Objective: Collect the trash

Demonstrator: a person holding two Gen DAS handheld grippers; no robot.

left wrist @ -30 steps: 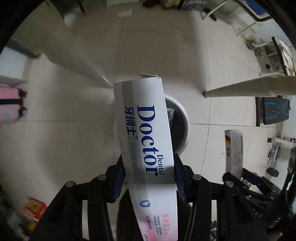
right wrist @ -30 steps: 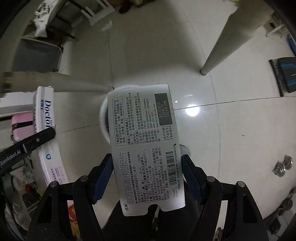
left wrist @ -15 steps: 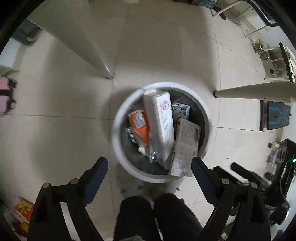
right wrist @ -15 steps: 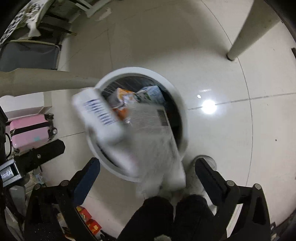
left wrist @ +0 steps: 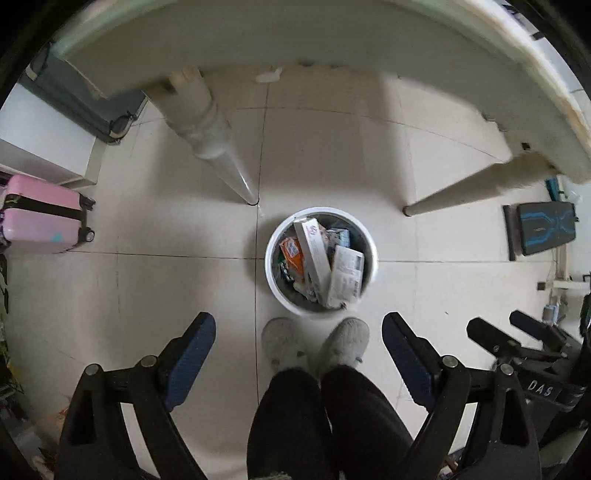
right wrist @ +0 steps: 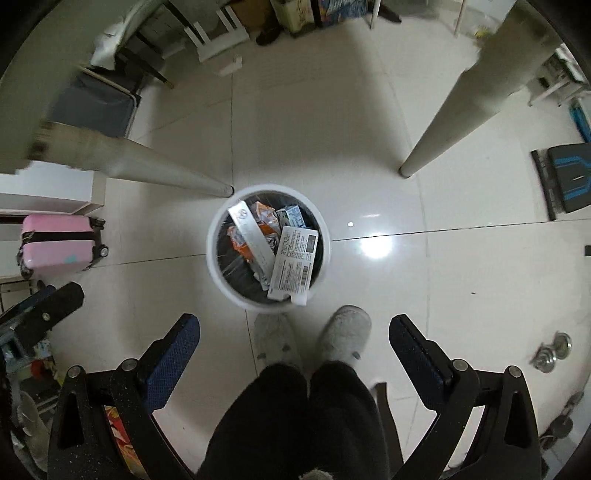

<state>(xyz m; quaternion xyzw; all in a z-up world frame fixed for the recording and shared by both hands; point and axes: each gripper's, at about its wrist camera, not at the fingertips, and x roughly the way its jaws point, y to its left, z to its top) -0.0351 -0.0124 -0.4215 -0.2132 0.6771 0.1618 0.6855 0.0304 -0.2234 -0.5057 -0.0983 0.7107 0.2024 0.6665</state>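
Two table legs frame the site: a left table leg [right wrist: 155, 166] whose foot stands just beside the bin's far-left rim, and a right table leg [right wrist: 443, 125] well apart to the far right. Tabletop underside [left wrist: 332, 33] overhangs the far side in the left wrist view.

White round trash bin [right wrist: 218, 266] stands on the tiled floor [right wrist: 461, 295], directly ahead of and below both claws, just beyond the person's grey slippers [right wrist: 347, 336]. In the left wrist view the bin [left wrist: 371, 254] sits slightly right of centre; in the right wrist view, slightly left of centre. Neither hand is clearly nearer; the bin lies between them.

Contents, by size: a long toothpaste box [right wrist: 255, 240] lying inside, long axis running from the far-left rim toward the near right; a flat medicine box [right wrist: 293, 264] leaning on the near-right rim, one corner projecting over the edge; orange wrappers [right wrist: 267, 219] and a small blue-printed carton [right wrist: 295, 218] underneath.

Left gripper [left wrist: 299, 347]: fingers spread wide, nothing between them. Right gripper [right wrist: 295, 350]: likewise spread wide and empty.

Assessment: collected items are in the bin. Any further pickup turns away from it; a small white scrap [right wrist: 231, 66] lies on the floor far ahead, beyond the bin, roughly on the right claw's line.
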